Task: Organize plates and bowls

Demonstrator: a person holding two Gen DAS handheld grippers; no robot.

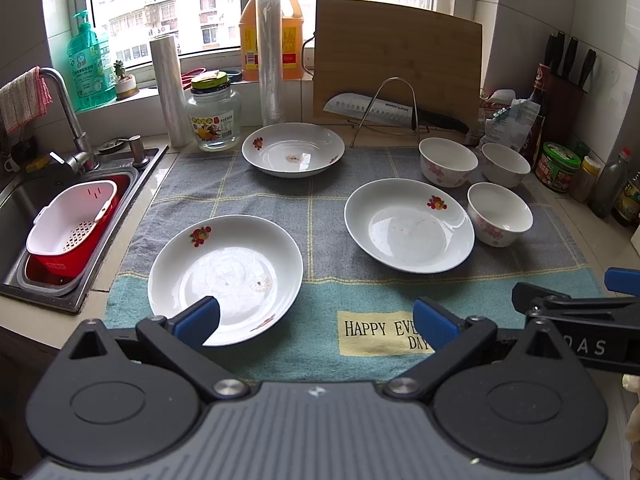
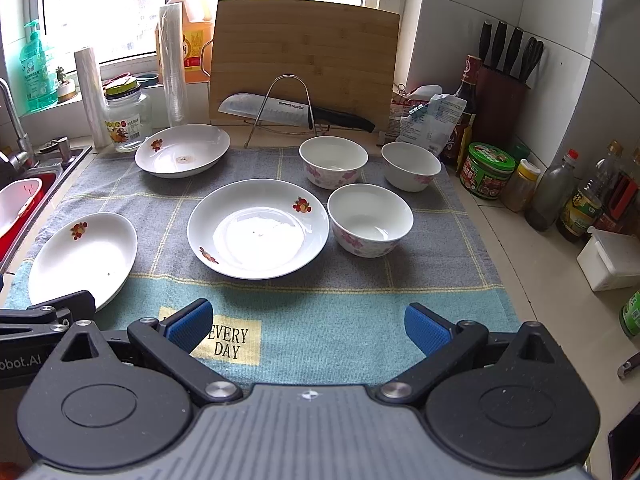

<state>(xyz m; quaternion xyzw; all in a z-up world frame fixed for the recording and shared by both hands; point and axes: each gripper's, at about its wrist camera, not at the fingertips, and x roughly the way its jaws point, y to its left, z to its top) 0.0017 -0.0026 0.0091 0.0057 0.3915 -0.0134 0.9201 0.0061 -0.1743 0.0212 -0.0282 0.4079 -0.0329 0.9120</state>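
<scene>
I have both grippers hanging low over the near edge of the towel (image 1: 320, 240) that covers the counter (image 2: 520, 248). My left gripper (image 1: 316, 322) has its jaws spread wide with nothing between them; its left blue pad (image 1: 198, 320) sits in front of the near rim of the near-left plate (image 1: 224, 276), though I cannot tell whether it touches. My right gripper (image 2: 310, 328) is likewise wide apart and empty, above the towel's printed patch (image 2: 228, 342).

Three white plates with a fruit motif lie apart on the towel: the near-left one, a centre plate (image 2: 258, 228) and a far plate (image 2: 182, 150) near the glass jar (image 2: 126, 120). Three flowered bowls stand upright in a cluster on the right: the nearest bowl (image 2: 370, 220) just beside the centre plate, a second bowl (image 2: 333, 162) behind it, and a third bowl (image 2: 411, 166) at the towel's far right corner. None are stacked.
</scene>
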